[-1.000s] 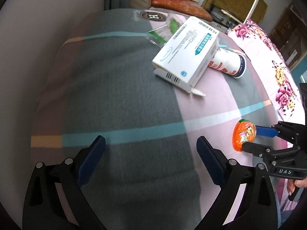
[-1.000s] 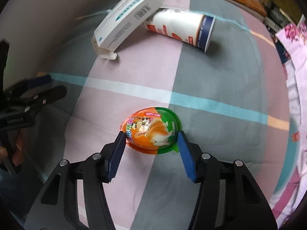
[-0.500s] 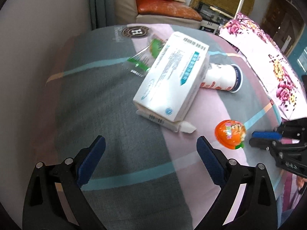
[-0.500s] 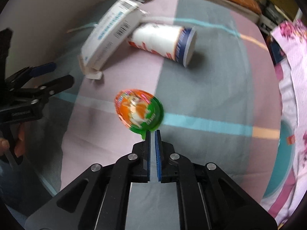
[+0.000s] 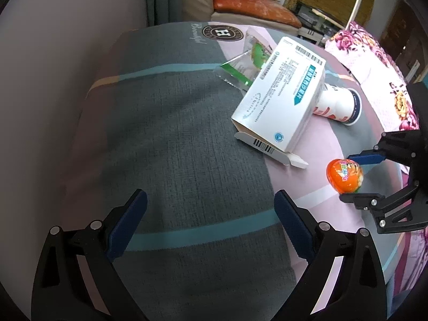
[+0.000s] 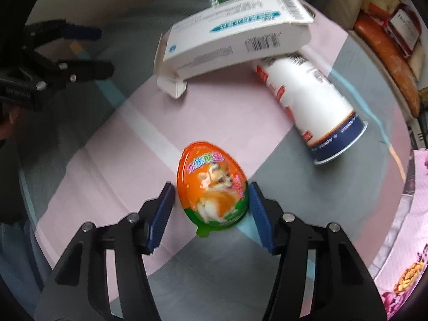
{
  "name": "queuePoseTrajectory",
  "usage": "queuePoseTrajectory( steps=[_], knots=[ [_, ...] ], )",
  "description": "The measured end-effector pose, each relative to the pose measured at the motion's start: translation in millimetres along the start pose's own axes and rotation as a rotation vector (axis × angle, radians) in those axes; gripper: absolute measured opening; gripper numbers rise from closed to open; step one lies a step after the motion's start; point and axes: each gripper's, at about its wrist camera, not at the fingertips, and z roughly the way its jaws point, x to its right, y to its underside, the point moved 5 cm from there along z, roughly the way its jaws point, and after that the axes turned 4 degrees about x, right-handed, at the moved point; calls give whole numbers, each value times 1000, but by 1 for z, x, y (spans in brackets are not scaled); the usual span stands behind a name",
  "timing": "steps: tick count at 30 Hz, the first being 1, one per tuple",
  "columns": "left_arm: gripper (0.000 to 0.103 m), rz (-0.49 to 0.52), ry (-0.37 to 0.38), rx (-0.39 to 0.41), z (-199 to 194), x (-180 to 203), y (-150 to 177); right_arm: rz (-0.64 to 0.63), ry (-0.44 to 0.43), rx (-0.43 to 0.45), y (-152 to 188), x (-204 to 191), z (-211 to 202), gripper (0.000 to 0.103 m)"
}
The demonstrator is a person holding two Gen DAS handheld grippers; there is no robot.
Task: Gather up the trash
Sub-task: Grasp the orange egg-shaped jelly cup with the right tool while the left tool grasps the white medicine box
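Where trash lies, striped blanket (image 5: 187, 139); floral bedspread (image 5: 385, 80) beyond

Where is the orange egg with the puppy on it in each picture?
Left wrist view: the orange egg sits far right, between the right gripper fingers.
Right wrist view: the egg sits bottom centre, between the fingers.
Shared landmark: the white box beyond it.

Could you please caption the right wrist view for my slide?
Right gripper open around an orange toy egg, box and cup beyond.
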Motion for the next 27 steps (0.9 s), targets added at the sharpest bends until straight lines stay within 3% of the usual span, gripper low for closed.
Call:
queuePoseTrajectory(
  steps=[5, 10, 18, 22, 24, 25, 27],
  knots=[
    [96, 35, 14, -2, 6, 15, -14, 110, -10, 35, 6, 2, -12, 50],
    [96, 136, 30, 21, 14, 41, -39, 318, 3, 62, 21, 35, -25, 50],
    [96, 297, 56, 22, 41, 82, -72, 448, 13, 84, 37, 54, -42, 50],
    [96, 302, 58, -5, 57, 89, -74, 463, 18, 89, 45, 61, -50, 50],
    [95, 260, 98, -4, 62, 88, -74, 473, 22, 93, 54, 72, -54, 50],
    [85, 244, 102, 4, 62, 89, -73, 476, 22, 95, 63, 91, -52, 50],
    [76, 219, 78, 17, 58, 87, -73, 493, 25, 108, 68, 96, -56, 50]
  ],
)
